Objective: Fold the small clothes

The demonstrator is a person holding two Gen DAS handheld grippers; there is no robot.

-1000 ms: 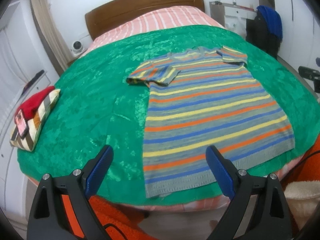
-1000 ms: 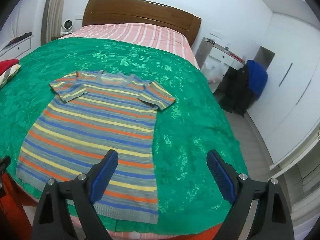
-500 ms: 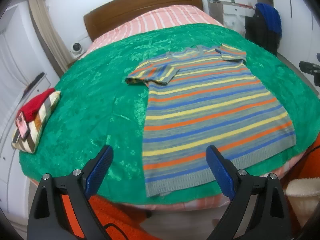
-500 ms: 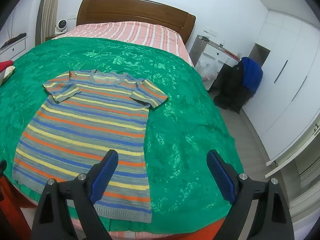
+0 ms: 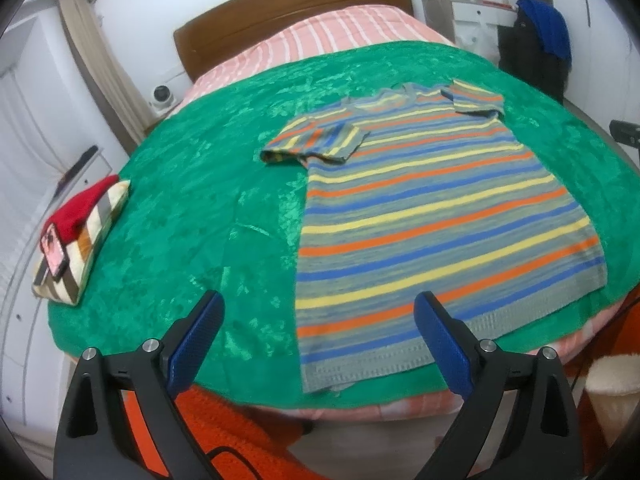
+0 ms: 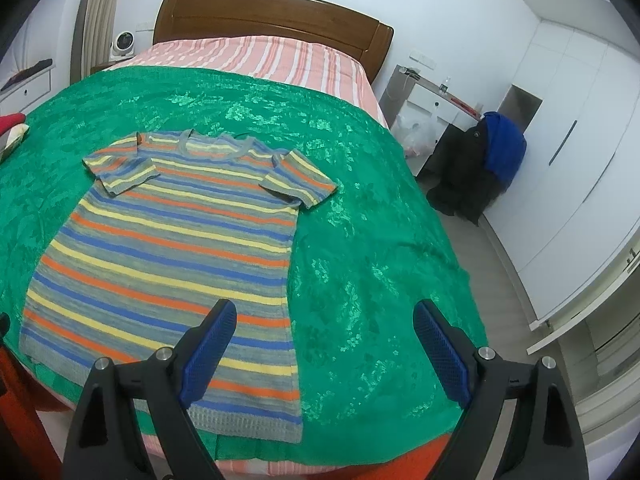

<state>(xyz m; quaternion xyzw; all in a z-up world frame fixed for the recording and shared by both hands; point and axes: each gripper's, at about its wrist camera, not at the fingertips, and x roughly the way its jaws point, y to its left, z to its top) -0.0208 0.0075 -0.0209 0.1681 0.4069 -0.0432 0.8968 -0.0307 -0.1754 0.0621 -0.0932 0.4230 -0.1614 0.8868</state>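
Observation:
A small striped t-shirt [image 5: 436, 216] in grey, orange, yellow and blue lies flat on a green bedspread [image 5: 208, 200], neck toward the headboard, hem near the foot edge. Its left sleeve is folded in over the chest. In the right wrist view the same t-shirt [image 6: 176, 248] fills the left half of the bedspread [image 6: 360, 248]. My left gripper [image 5: 318, 316] hovers open above the foot edge, just left of the hem's corner. My right gripper [image 6: 324, 328] hangs open over the hem's right corner. Neither holds anything.
A striped cushion with a red cloth and a phone [image 5: 80, 236] lies at the bed's left edge. Wooden headboard [image 6: 264, 16] and pink striped bedding [image 6: 260, 56] sit at the far end. A chair draped with dark and blue clothes [image 6: 480, 168] stands right of the bed beside white wardrobes [image 6: 580, 140].
Both views shift only slightly; the shirt lies as before and both grippers stay open in place.

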